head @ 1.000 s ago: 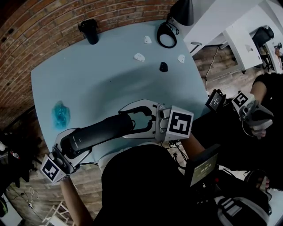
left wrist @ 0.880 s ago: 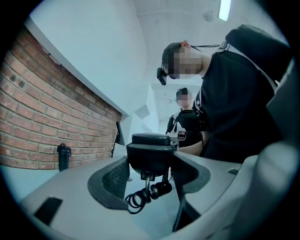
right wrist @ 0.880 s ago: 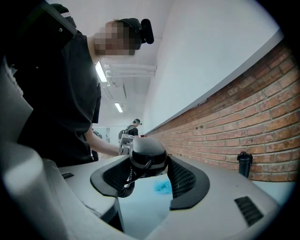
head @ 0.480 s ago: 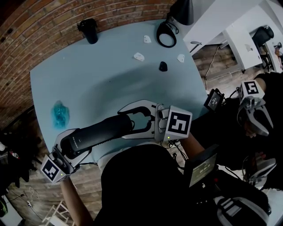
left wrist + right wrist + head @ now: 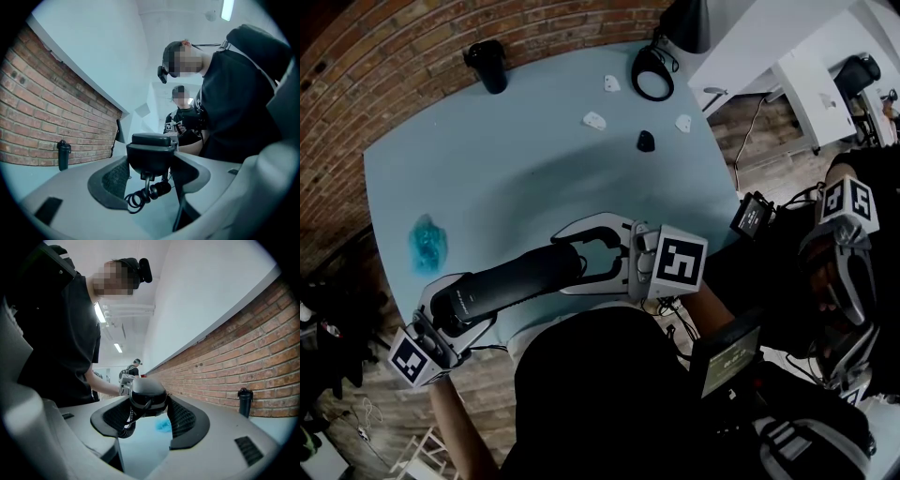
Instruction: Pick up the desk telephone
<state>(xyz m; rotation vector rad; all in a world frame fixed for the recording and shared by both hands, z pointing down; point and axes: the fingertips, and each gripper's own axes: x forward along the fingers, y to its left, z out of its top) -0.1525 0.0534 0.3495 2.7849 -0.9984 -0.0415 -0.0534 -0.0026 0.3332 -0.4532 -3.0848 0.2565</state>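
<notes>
A black telephone handset (image 5: pixel 502 281) hangs above the near edge of the pale blue table (image 5: pixel 487 169), lying between my two grippers. My left gripper (image 5: pixel 461 307) at the lower left is shut on one end of it. My right gripper (image 5: pixel 581 253) in the middle closes its grey jaws on the other end. In the left gripper view the handset's end (image 5: pixel 149 152) sits between the pads with a coiled cord (image 5: pixel 143 193) dangling below. In the right gripper view the rounded end (image 5: pixel 147 397) fills the gap between the pads. No telephone base is in view.
On the table stand a black bottle (image 5: pixel 490 66) at the back left, a blue crumpled thing (image 5: pixel 428 242) at the left, a black ring (image 5: pixel 654 75), small white pieces (image 5: pixel 595 121) and a small black object (image 5: pixel 646 142). Another person with a gripper (image 5: pixel 844 234) stands at the right.
The other person's gripper at the right edge has moved down and turned. My two grippers and the handset have hardly shifted.
</notes>
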